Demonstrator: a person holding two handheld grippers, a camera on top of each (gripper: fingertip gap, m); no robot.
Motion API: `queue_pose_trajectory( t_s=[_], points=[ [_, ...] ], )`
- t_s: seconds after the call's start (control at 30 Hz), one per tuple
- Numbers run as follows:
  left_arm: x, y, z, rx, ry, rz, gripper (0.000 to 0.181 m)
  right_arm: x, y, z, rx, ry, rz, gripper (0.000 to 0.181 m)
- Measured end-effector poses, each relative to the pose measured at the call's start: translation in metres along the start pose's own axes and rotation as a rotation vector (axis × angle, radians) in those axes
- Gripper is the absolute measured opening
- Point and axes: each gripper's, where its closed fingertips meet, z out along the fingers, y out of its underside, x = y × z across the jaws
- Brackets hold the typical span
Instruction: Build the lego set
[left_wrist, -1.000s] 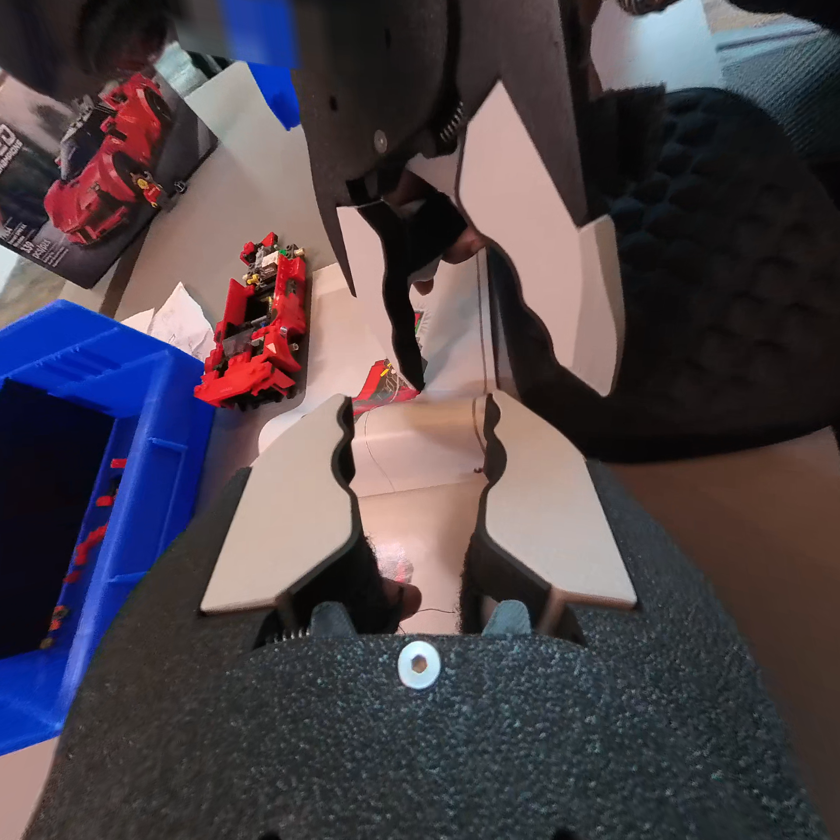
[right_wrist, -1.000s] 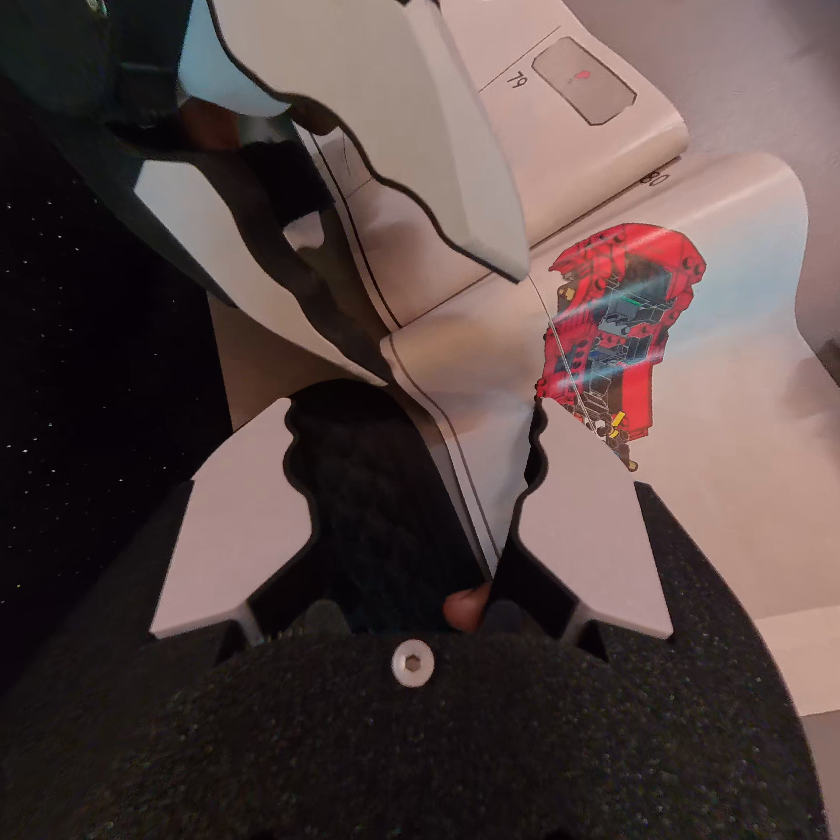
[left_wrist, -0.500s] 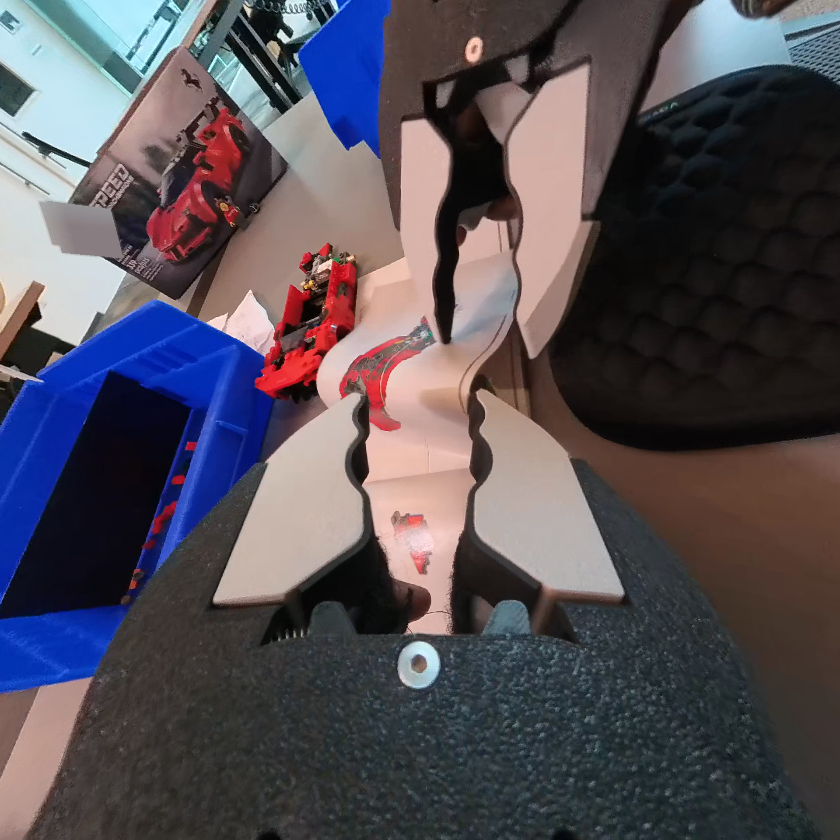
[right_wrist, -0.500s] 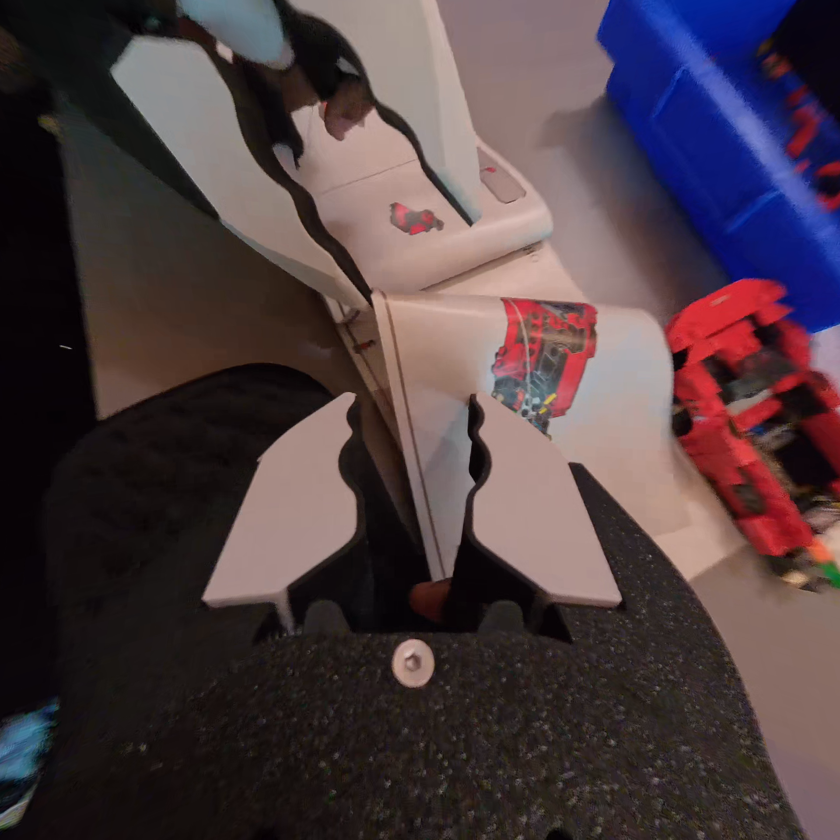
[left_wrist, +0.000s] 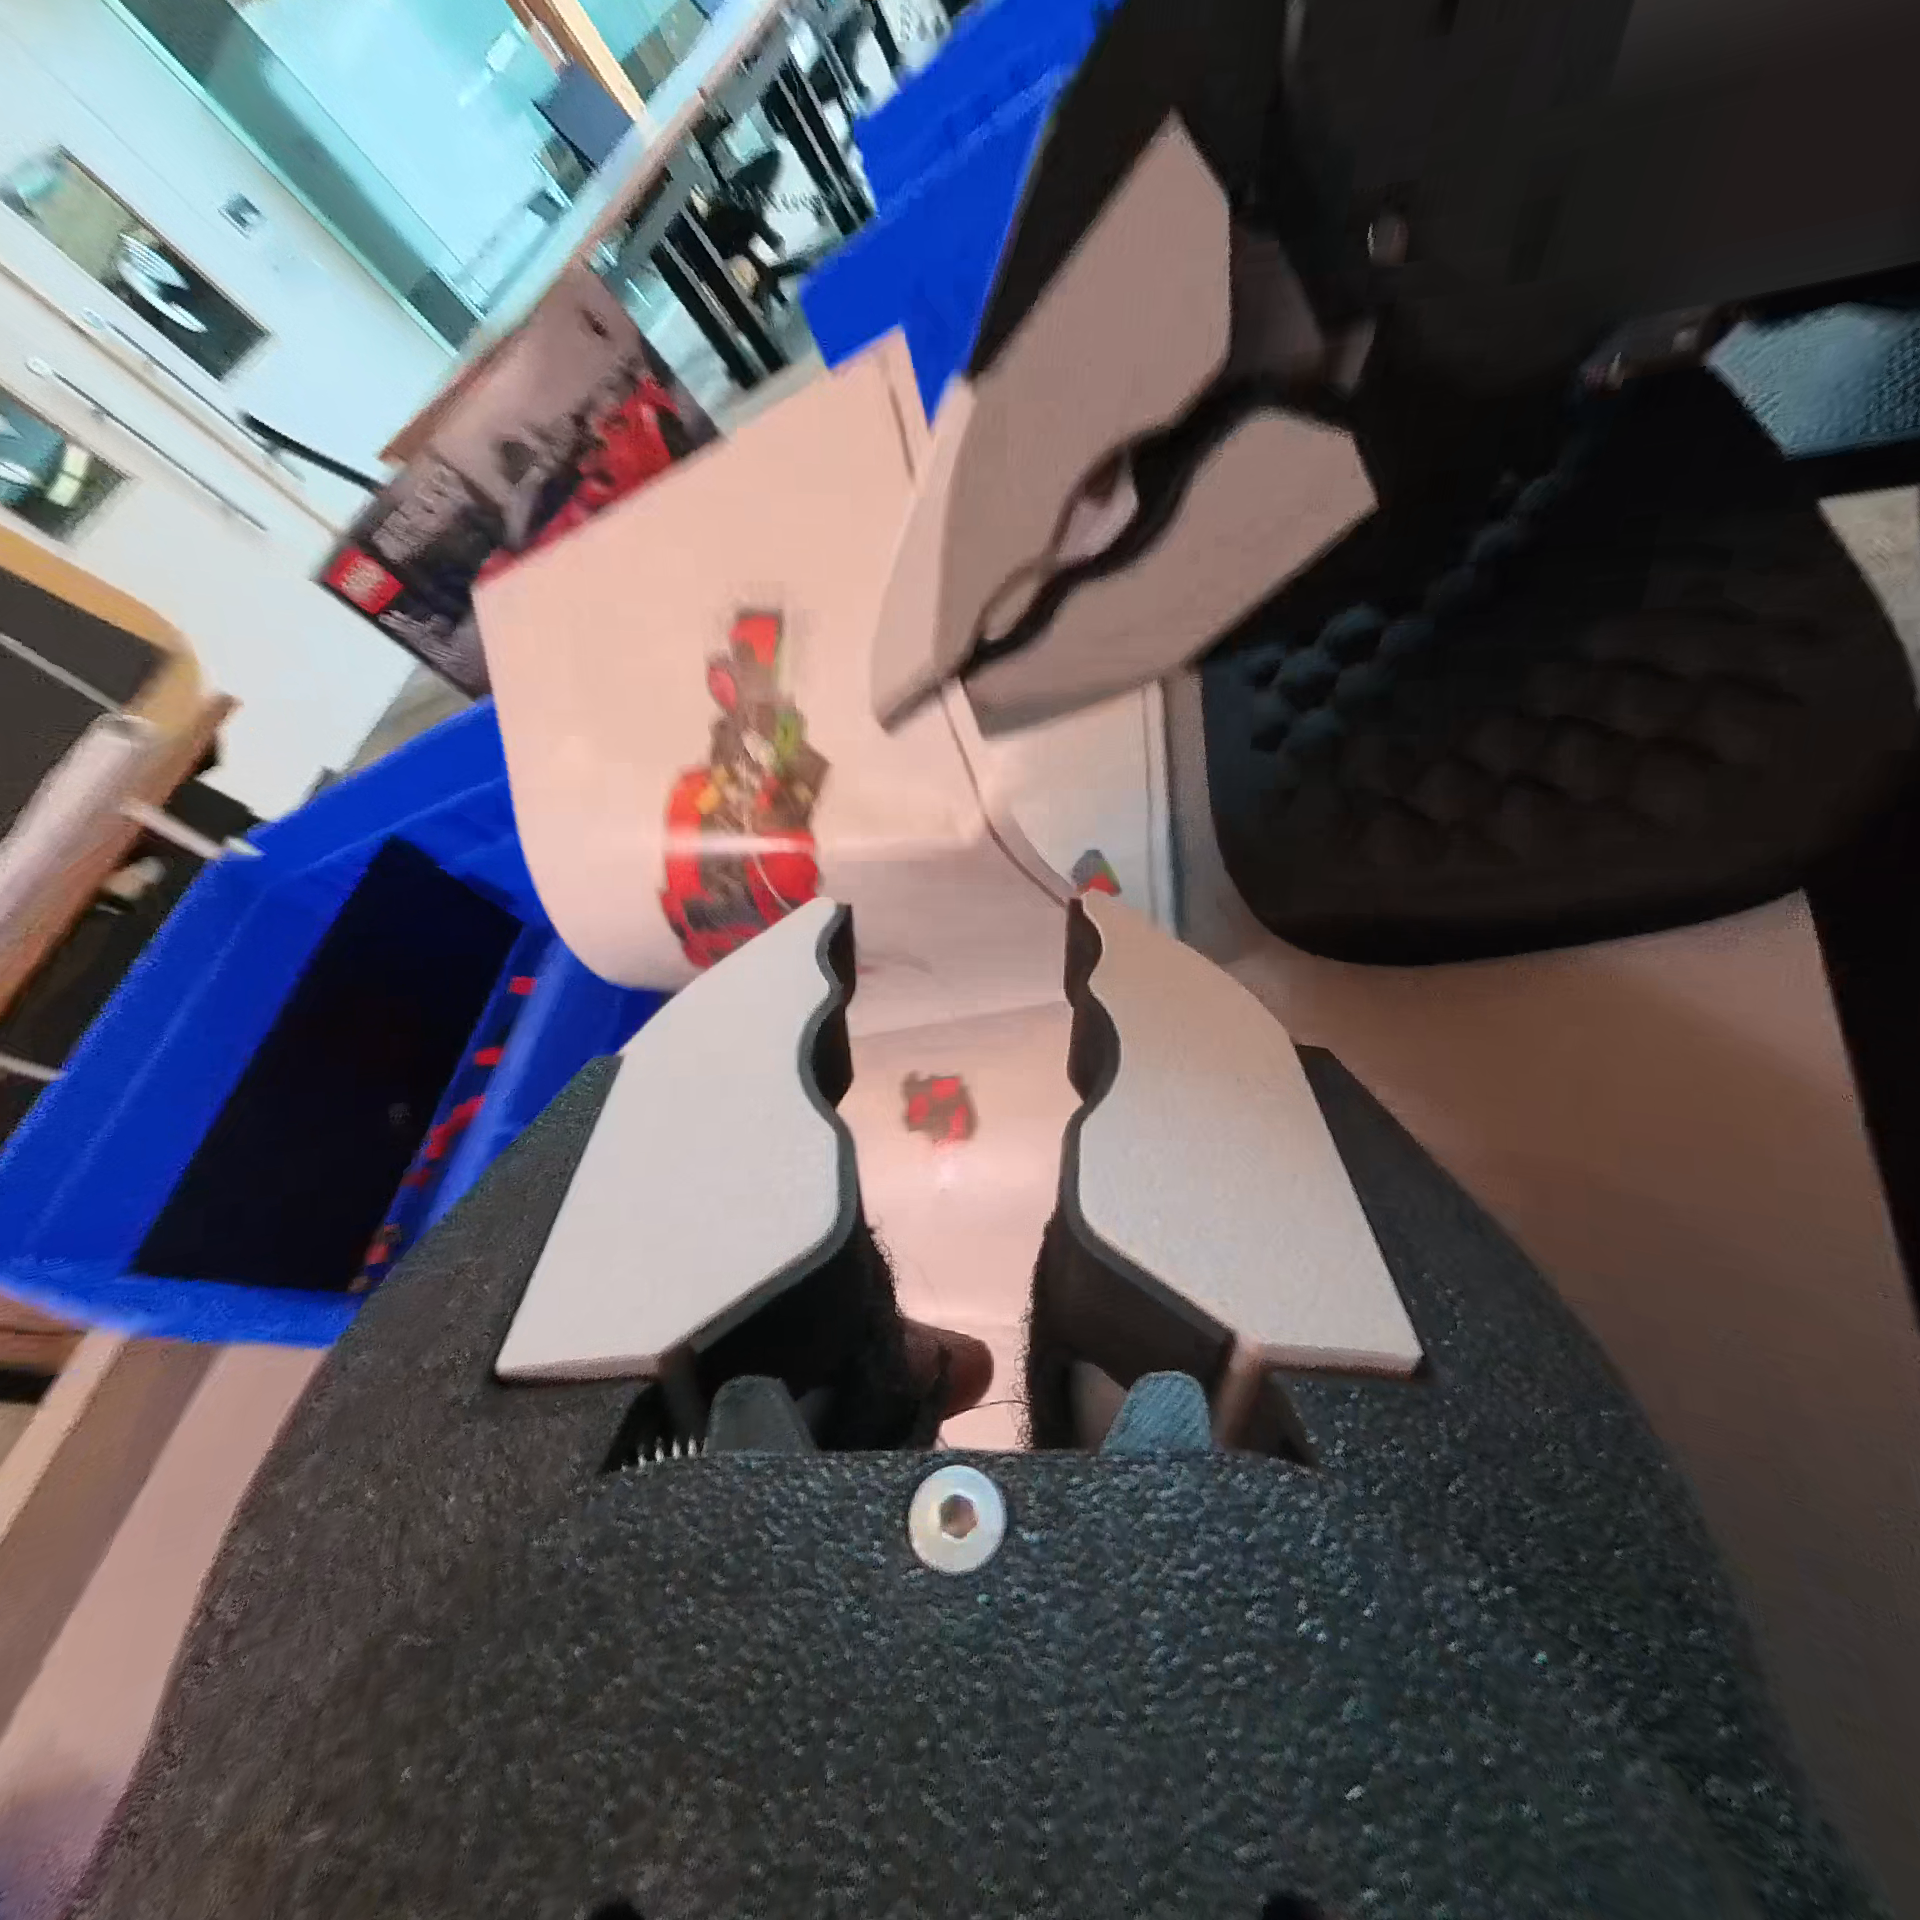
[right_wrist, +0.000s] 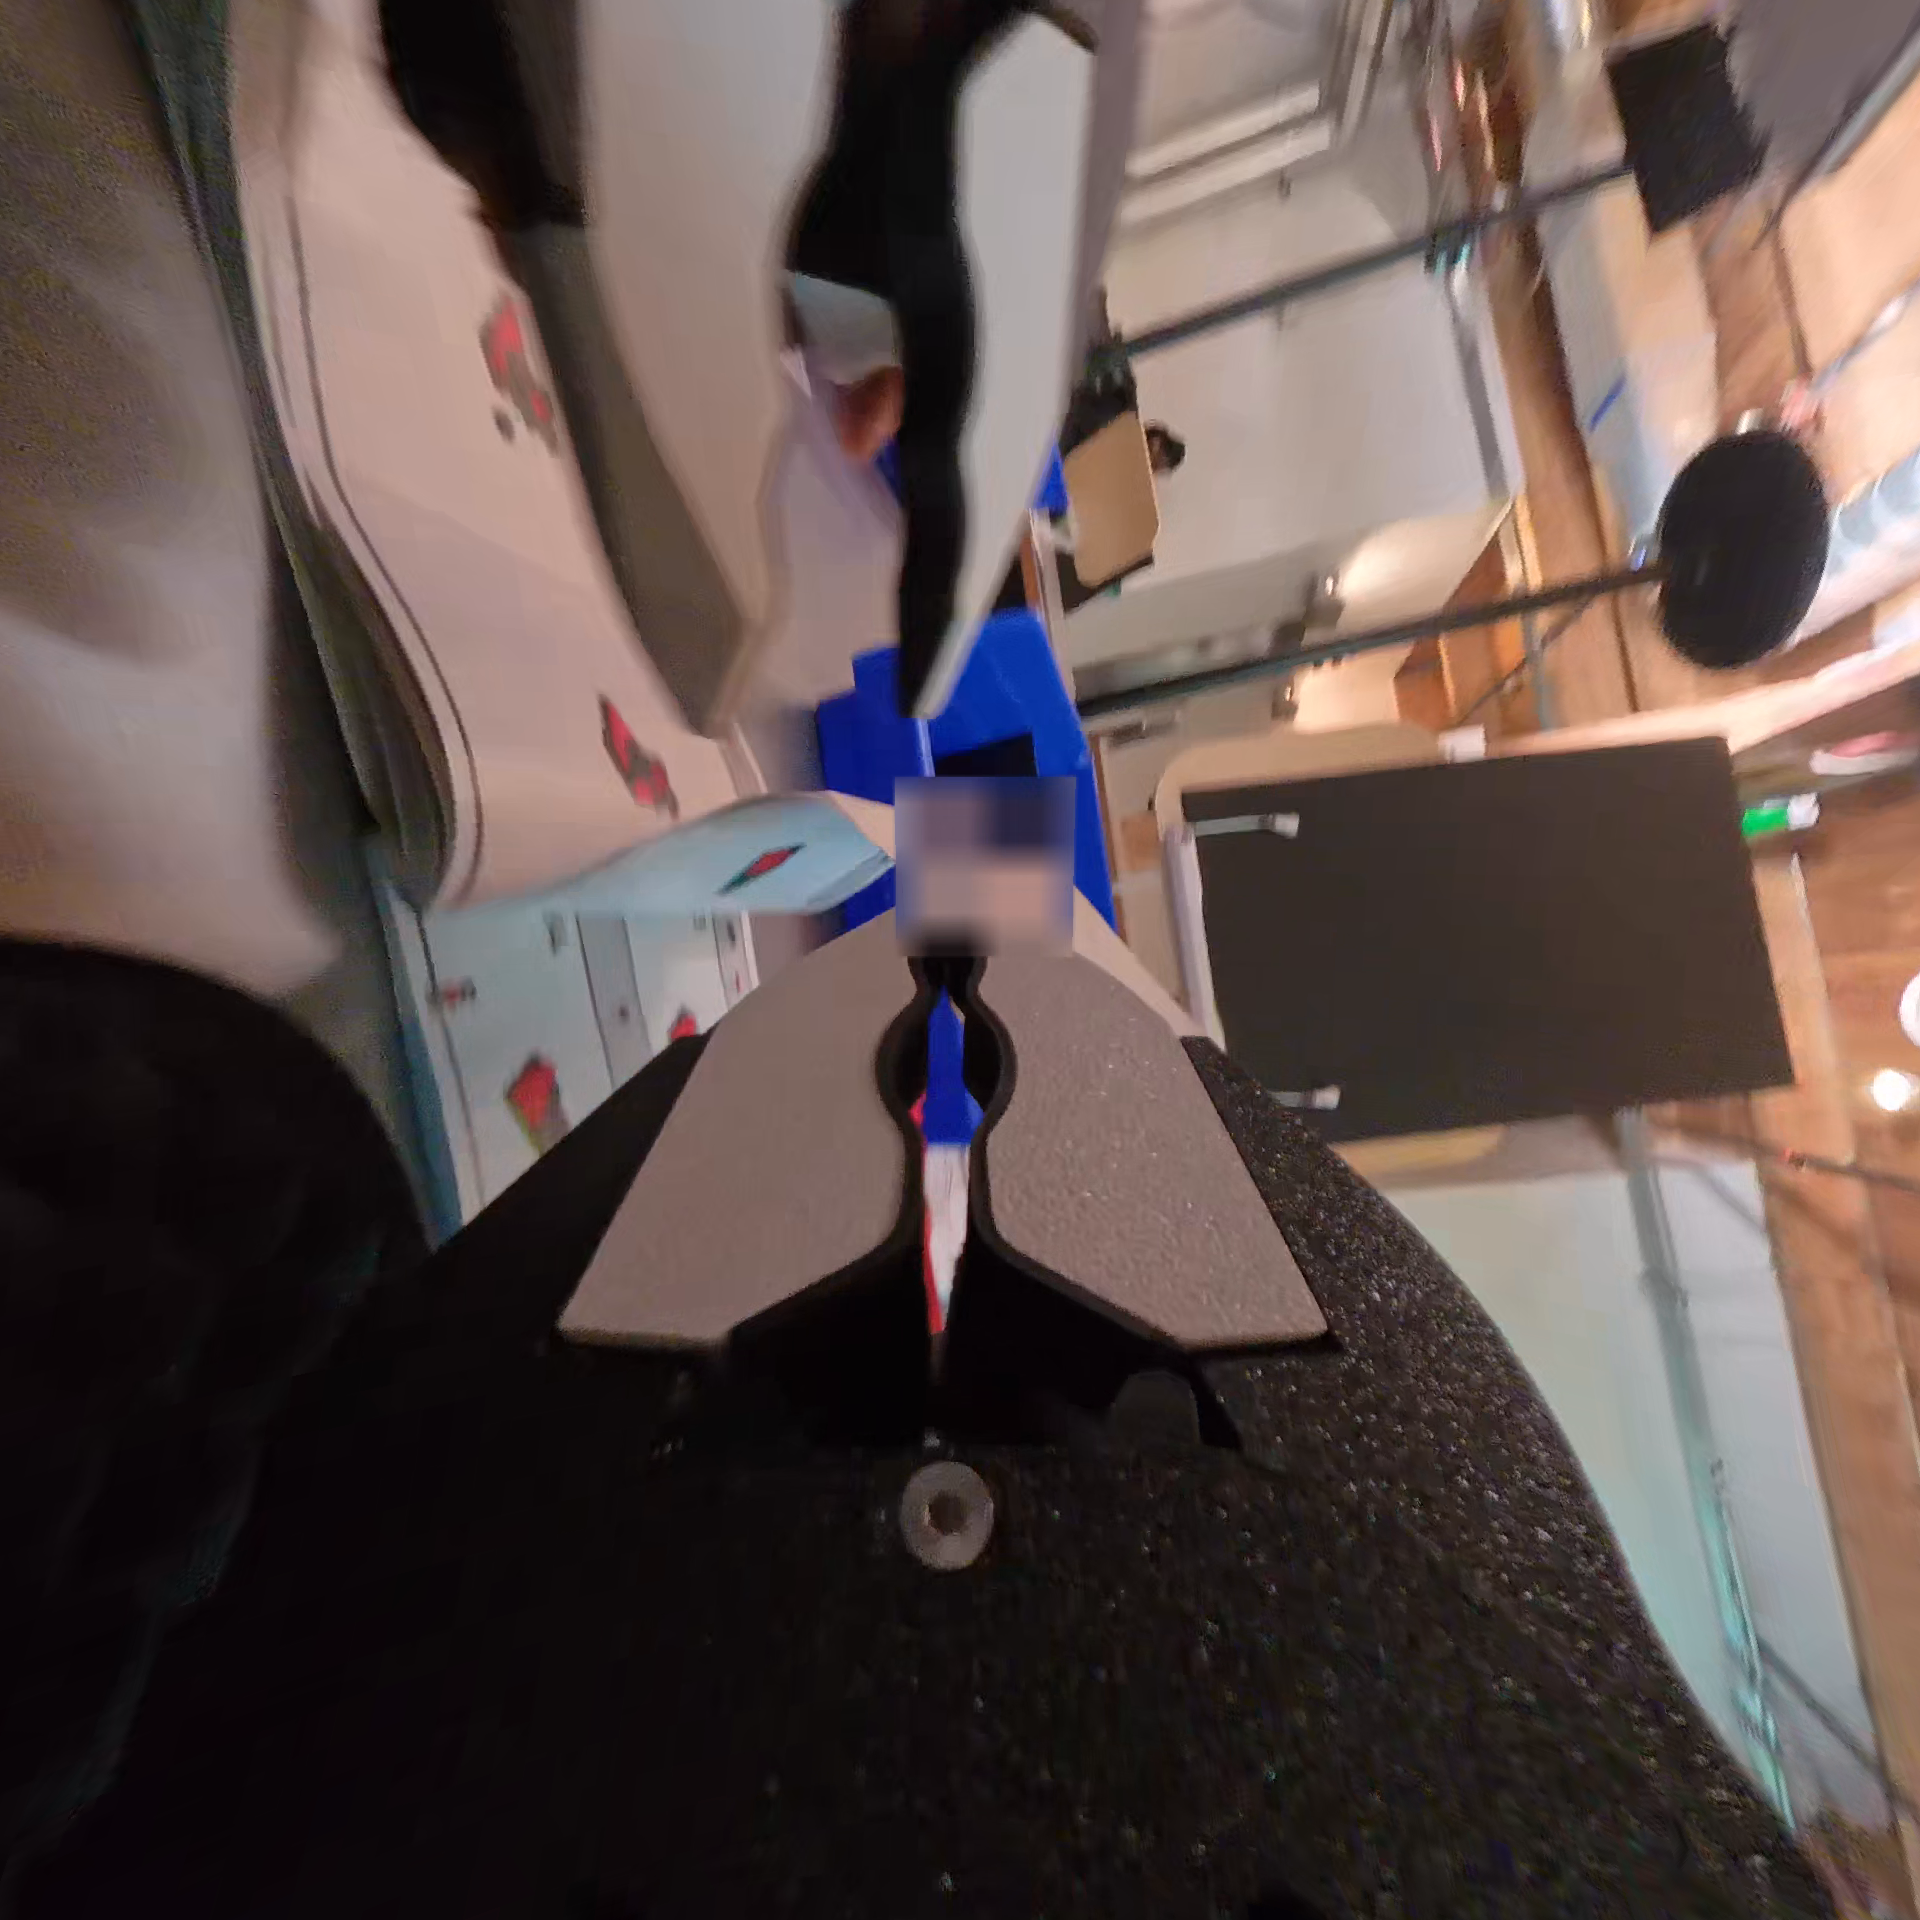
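Instruction booklet (left_wrist: 935, 1174) for the Lego set lies open on a tan tabletop (left_wrist: 1558, 1195), and one of its pages (left_wrist: 665, 727) is lifted and curling up off the rest. In the left wrist view, the left gripper (left_wrist: 951, 914) hovers low over the booklet with its pale fingers parted to a middling gap, nothing between them; a small red printed figure shows on the flat page in that gap. Farther off in the same view, the right gripper (left_wrist: 935, 707) comes in from the upper right with its fingers pressed almost together on the edge of the raised page, which carries a printed red car drawing. To the left stands a blue plastic bin (left_wrist: 208, 987) with small red pieces faintly visible inside its dark interior. Behind the lifted page leans the dark Lego box (left_wrist: 520, 468) showing a red car. A black quilted cushion (left_wrist: 1558, 748) lies on the right. In the right wrist view, which is rolled sideways and blurred, the right gripper's fingers (right_wrist: 790, 1164) are closed to a thin slit with a strip of white and red paper caught in it. The left gripper (right_wrist: 831, 707) appears above, open, over the booklet's stacked pages. The built model itself is not visible in either view.
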Motion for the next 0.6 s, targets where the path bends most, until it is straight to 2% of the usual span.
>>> queue_pose_trajectory(
  t_s=[0.07, 0.13, 0.2, 0.27, 0.3, 0.37, 0.43, 0.47, 0.5, 0.57, 0.6],
  points=[
    [-0.027, -0.009, -0.027, 0.063, -0.102, -0.018, 0.034, -0.009, -0.026, 0.015, 0.079, -0.046, -0.062, 0.0],
    [-0.068, -0.017, -0.066, 0.14, -0.229, -0.107, 0.03, -0.027, -0.048, 0.032, 0.124, -0.126, -0.153, 0.0],
    [-0.1, -0.018, -0.097, 0.182, -0.285, -0.194, 0.029, -0.048, -0.063, 0.046, 0.142, -0.211, -0.277, 0.0],
    [-0.12, -0.012, -0.106, 0.111, -0.291, -0.21, 0.028, -0.069, -0.067, 0.056, 0.124, -0.316, -0.364, 0.0],
    [-0.123, -0.009, -0.101, 0.051, -0.27, -0.187, 0.028, -0.077, -0.066, 0.059, 0.11, -0.353, -0.388, 0.0],
    [-0.11, -0.001, -0.074, -0.067, -0.138, -0.153, 0.027, -0.083, -0.066, 0.062, 0.099, -0.37, -0.407, 0.0],
    [-0.07, 0.018, -0.033, -0.175, 0.101, -0.214, 0.027, -0.082, -0.067, 0.06, 0.092, -0.369, -0.399, 0.008],
    [-0.045, 0.037, -0.016, -0.271, 0.224, -0.238, 0.024, -0.079, -0.07, 0.058, 0.094, -0.363, -0.374, 0.014],
    [-0.025, 0.061, -0.007, -0.398, 0.314, -0.24, 0.018, -0.076, -0.075, 0.052, 0.12, -0.367, -0.327, 0.021],
    [0.002, 0.104, -0.009, -0.609, 0.437, -0.209, 0.007, -0.059, -0.094, 0.029, 0.279, -0.348, -0.178, 0.034],
    [0.006, 0.097, -0.009, -0.532, 0.453, -0.243, 0.006, -0.044, -0.099, 0.016, 0.361, -0.323, -0.074, 0.035]
  ],
)
